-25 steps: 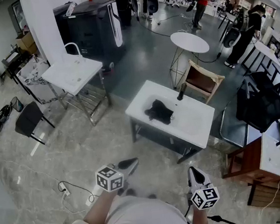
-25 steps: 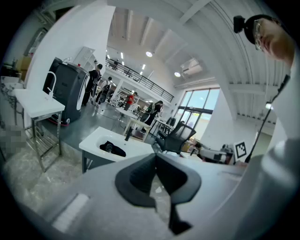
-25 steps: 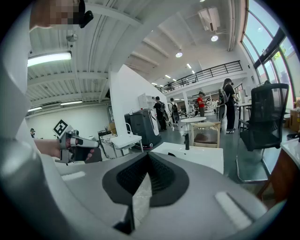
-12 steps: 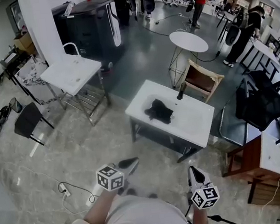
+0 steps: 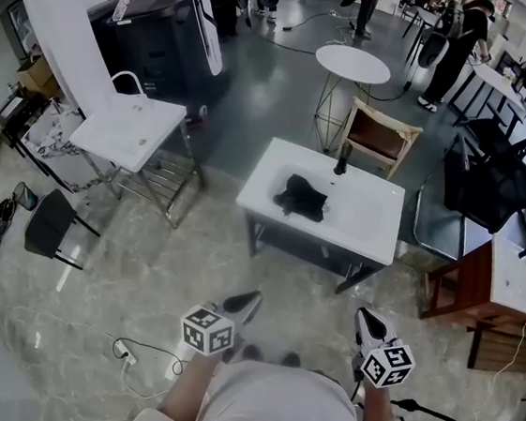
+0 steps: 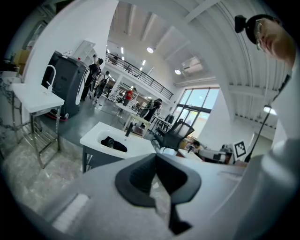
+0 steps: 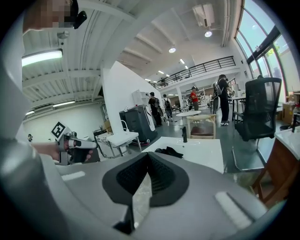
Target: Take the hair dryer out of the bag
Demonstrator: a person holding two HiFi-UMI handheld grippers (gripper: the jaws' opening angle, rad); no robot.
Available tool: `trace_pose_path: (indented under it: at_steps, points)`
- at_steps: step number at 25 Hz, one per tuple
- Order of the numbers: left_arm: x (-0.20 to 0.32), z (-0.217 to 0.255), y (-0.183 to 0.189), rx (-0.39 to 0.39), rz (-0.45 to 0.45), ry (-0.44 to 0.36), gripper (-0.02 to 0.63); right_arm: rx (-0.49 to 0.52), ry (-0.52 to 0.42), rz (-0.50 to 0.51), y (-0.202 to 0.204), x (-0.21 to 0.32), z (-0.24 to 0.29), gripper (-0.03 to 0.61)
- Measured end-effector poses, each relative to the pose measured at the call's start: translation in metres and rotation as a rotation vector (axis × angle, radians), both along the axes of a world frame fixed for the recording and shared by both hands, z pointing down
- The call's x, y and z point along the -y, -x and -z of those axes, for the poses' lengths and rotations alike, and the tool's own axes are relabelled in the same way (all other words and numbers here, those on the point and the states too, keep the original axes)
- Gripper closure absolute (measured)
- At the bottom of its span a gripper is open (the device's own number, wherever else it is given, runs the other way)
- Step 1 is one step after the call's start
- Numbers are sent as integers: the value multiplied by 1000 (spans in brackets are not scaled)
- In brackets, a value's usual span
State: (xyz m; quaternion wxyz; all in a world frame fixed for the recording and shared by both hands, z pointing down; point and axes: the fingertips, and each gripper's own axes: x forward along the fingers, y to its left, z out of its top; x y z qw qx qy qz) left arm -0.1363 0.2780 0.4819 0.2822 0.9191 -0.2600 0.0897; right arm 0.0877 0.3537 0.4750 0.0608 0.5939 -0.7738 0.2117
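— Fingers status?
— Left fingers [image 6: 139, 177] are pressed together w/ nothing btwn them. Right fingers [image 7: 133, 179] are the same, together and empty. Both are held low in front of the person, pointing fwd toward the desk.

— Ok, scene, big to small.
— Marble floor [image 5: 147, 265] has an open stretch btwn the person and the white desk [image 5: 377, 215]. Wooden chair [image 5: 380, 140] sits just beyond the desk's far side. Black bag [image 5: 302, 200] lies crumpled on the desk, left of its middle. Near it, toward the chair, is a small dark upright item [image 5: 341, 160]. Can't tell what that is.

— Hair dryer?
— Not visible as such. Prob inside the bag, but that's a guess. Bag is too small in every view to tell if it's open or shut.

— Progress?
— Basically zero, imo. Bag sits untouched on the desk, and both sets of fingers are well apart from it. Left to do: get to the desk, steady the bag w/ one side, open it, reach in w/ the other and pull the dryer out. Soft bag will prob sag and shift, so it needs holding.
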Motion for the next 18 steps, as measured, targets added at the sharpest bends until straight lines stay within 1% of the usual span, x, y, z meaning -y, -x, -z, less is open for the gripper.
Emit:
trace_pose_path:
  at_steps: [4, 9, 14, 18]
  points:
    - [0, -8, 11, 1, -19, 17, 614, 2, 20, -21, 11, 2, -6, 572]
    - [4, -11, 30, 2, -35, 30, 614, -7, 34, -24, 35, 8, -6, 572]
    - [10, -15, 47, 1, -60, 30, 614, -17, 35, -25, 59, 15, -7, 574]
    - [8, -21, 53, -1, -78, 39, 614, -22, 36, -20, 70, 12, -10, 574]
